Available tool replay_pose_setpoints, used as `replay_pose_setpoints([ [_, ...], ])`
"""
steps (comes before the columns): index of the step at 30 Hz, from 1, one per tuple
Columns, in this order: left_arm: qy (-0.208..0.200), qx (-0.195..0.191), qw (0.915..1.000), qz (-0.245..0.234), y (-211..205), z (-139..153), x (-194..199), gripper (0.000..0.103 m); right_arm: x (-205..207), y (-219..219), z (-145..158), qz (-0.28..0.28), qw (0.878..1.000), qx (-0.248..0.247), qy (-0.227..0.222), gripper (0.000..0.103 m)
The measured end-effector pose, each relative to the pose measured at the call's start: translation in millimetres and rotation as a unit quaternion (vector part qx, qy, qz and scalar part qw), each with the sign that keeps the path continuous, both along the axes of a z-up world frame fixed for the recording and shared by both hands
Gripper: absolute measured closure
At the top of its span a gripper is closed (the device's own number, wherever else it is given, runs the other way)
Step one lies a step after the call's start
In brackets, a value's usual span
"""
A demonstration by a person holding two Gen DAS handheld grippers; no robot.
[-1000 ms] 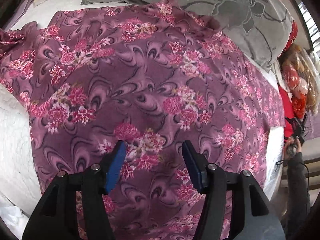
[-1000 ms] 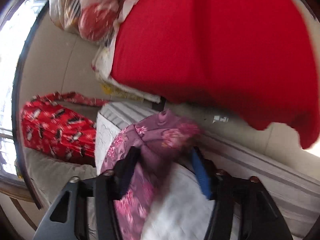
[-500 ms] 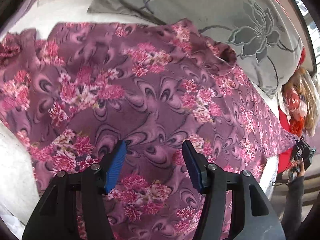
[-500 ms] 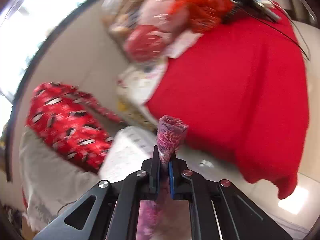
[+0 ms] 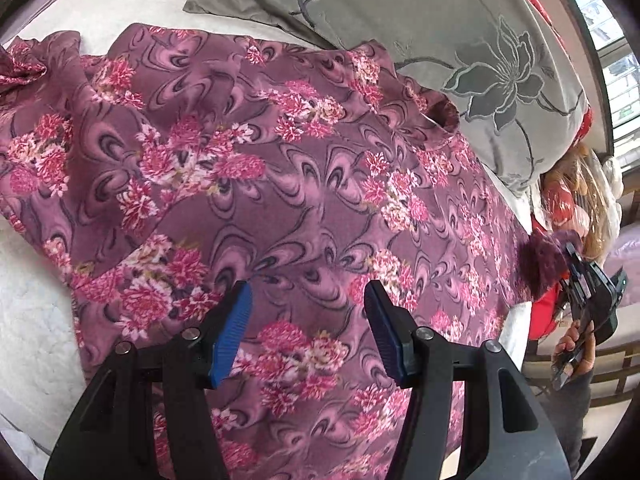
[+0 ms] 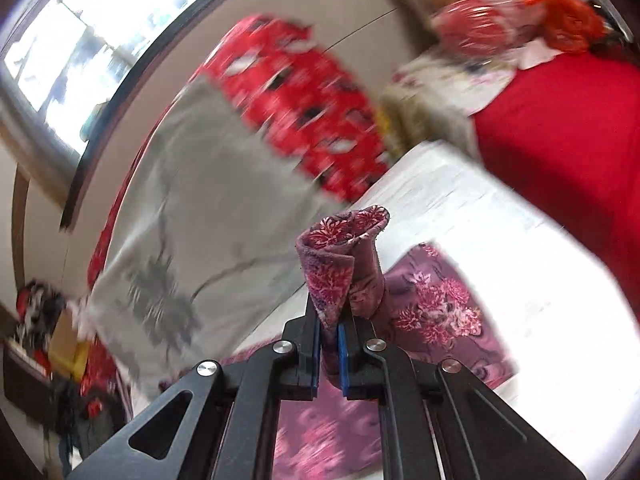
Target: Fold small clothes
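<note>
Pinching a rolled corner of the floral garment (image 6: pixel 344 264) between closed pads, the right gripper (image 6: pixel 329 344) holds that end raised. Beneath the left gripper (image 5: pixel 306 328), jaws apart and empty, its purple-pink body lies flat, stretching from there toward the grey pillow (image 5: pixel 460 40) beyond.

daylight from window (image 6: pixel 60 52), glare; right view motion-blurred, perhaps overexposed; fisheye-warped edges.

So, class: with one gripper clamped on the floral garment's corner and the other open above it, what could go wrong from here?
1. The right gripper pinches only a small bunched corner of the floral garment; it may slip free.
2. The left gripper is open, holding nothing, so pulling could drag the garment toward the grey pillow.
</note>
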State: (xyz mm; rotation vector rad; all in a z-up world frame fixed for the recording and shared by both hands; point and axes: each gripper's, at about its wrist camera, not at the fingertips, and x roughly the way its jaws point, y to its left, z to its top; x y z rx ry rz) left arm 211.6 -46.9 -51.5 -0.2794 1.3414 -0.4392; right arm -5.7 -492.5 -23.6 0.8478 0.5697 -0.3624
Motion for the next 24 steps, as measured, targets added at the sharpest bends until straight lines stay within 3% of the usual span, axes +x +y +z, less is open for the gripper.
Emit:
replay_pose_setpoints([
  [12, -0.006, -0.013, 0.9998, -0.014, 27.0, 18.2, 5.8, 0.046, 76.3, 165.9, -5.4, 0.137, 0.990, 0.004, 0.019, 0.096],
  [24, -0.014, -0.023, 0.9996, 0.000, 63.8, 26.2, 8.5, 0.046, 135.1, 323.2, -8.3, 0.271, 0.962, -0.009, 0.029, 0.096],
])
